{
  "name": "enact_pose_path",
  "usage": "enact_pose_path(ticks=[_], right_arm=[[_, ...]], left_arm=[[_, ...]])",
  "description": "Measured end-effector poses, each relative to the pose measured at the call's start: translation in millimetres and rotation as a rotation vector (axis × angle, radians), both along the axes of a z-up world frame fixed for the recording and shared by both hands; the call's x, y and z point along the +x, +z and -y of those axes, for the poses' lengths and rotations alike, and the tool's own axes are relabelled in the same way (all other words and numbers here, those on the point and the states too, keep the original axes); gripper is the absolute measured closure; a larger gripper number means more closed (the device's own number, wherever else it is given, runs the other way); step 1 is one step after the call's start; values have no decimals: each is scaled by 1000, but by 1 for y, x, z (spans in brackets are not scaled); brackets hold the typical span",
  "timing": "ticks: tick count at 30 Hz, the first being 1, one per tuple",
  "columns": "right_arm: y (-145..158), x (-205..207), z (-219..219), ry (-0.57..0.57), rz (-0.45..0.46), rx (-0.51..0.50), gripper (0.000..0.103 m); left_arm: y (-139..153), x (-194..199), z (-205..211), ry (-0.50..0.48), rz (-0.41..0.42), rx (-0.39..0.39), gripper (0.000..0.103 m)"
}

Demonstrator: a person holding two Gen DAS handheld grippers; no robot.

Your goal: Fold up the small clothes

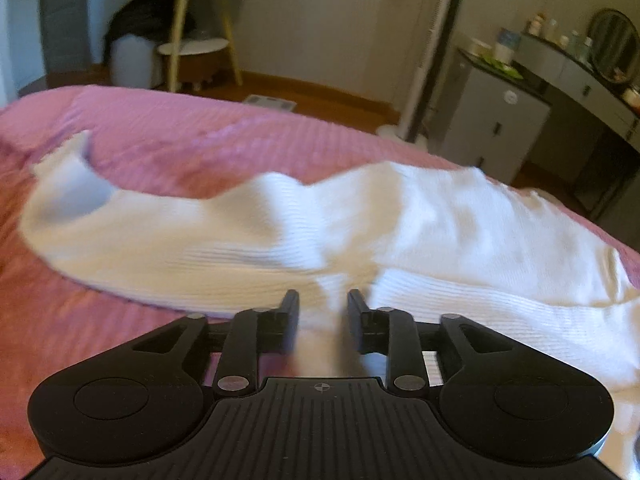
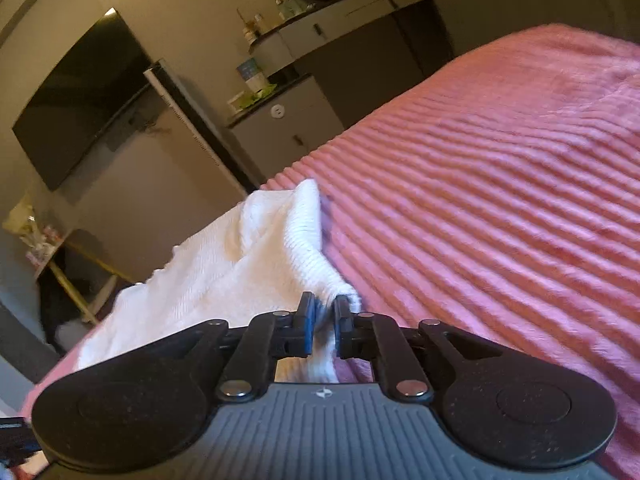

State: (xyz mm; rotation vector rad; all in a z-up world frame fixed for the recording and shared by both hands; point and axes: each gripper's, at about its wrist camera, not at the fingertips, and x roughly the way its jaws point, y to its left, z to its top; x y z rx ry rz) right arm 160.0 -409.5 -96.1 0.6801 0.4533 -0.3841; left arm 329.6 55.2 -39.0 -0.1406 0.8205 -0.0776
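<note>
A white ribbed knit garment (image 1: 360, 232) lies stretched across the pink ribbed bedspread (image 1: 180, 140). One sleeve end reaches to the far left. My left gripper (image 1: 319, 300) is shut on a bunched fold of the garment's near edge. In the right wrist view the same white garment (image 2: 224, 264) runs away to the left, lifted and taut. My right gripper (image 2: 323, 304) is shut on its ribbed edge, just above the bedspread (image 2: 500, 200).
Beyond the bed stand a round two-tier side table (image 1: 196, 40), a tall white fan column (image 1: 432, 48), a grey cabinet (image 1: 492, 120) and a dresser with a round mirror (image 1: 616, 44). A dark wall screen (image 2: 80, 100) hangs in the right wrist view.
</note>
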Motion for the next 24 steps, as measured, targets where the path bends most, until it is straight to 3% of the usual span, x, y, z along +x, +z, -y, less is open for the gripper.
enact_pose_path(ticks=[4, 7, 13, 15, 17, 20, 24], right_arm=[[12, -8, -10, -24, 10, -106, 87], [13, -7, -19, 45, 42, -105, 86], [-1, 3, -30, 98, 23, -62, 84], [-3, 6, -28, 101, 28, -44, 83], [-7, 7, -31, 105, 26, -48, 83], [-10, 9, -36, 114, 22, -66, 83], [-12, 13, -35, 118, 23, -71, 82]], left_arm=[[0, -7, -34, 91, -11, -35, 29], [-1, -5, -66, 182, -23, -60, 29], [12, 10, -126, 340, 13, 12, 28], [13, 20, -146, 368, 24, 3, 26], [7, 31, -169, 425, 16, -45, 27], [-7, 41, -197, 476, 12, -176, 33], [-25, 50, -217, 509, 3, -324, 52]])
